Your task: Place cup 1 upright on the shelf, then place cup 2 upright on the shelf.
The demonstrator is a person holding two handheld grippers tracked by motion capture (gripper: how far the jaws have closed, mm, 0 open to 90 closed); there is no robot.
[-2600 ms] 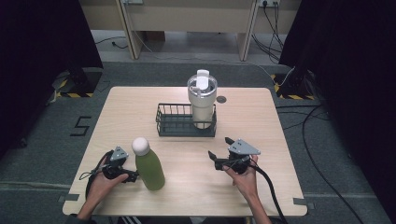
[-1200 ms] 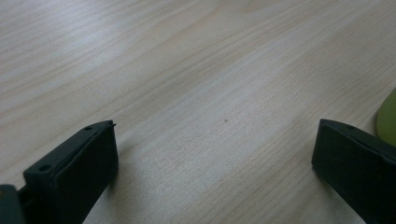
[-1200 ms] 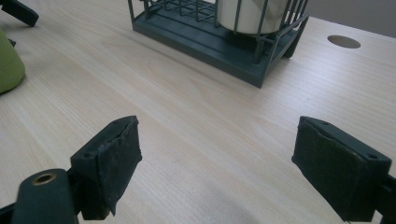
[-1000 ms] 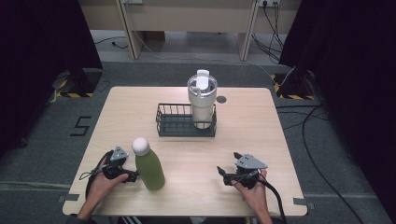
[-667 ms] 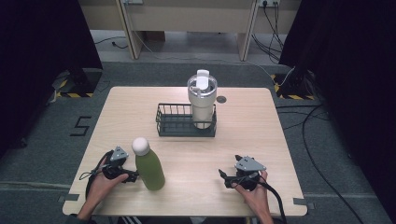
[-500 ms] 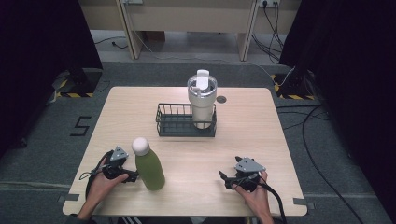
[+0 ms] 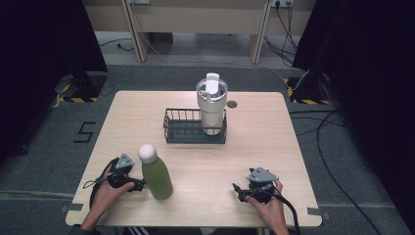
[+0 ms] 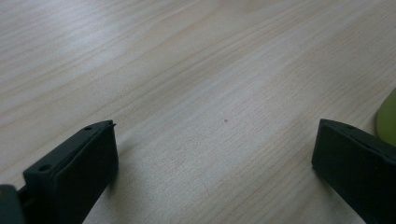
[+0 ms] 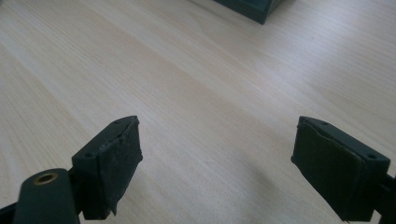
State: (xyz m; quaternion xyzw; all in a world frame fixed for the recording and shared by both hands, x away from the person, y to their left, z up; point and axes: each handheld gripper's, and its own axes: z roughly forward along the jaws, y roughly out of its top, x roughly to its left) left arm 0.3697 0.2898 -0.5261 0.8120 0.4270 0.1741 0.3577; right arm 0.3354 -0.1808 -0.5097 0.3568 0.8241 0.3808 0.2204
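A green bottle (image 7: 156, 174) with a white cap stands upright near the table's front left; its edge (image 8: 387, 119) peeks in at the right of the left gripper view. My left gripper (image 7: 139, 184) rests on the table just left of the bottle, open (image 8: 215, 154), nothing between its jaws. A black wire basket (image 7: 183, 132) sits mid-table with a white lidded tumbler (image 7: 211, 104) standing in its right end. My right gripper (image 7: 238, 188) lies low at the front right, open (image 9: 217, 149) over bare wood, the basket's corner (image 9: 250, 9) far ahead.
The light wooden table (image 7: 264, 142) has a small dark round mark (image 7: 232, 104) behind the tumbler. Cables trail from both grippers toward the front edge. Grey floor and black curtains surround the table.
My right gripper has drawn back toward the front edge and settled low on the table. The left gripper, bottle, basket and tumbler have stayed put.
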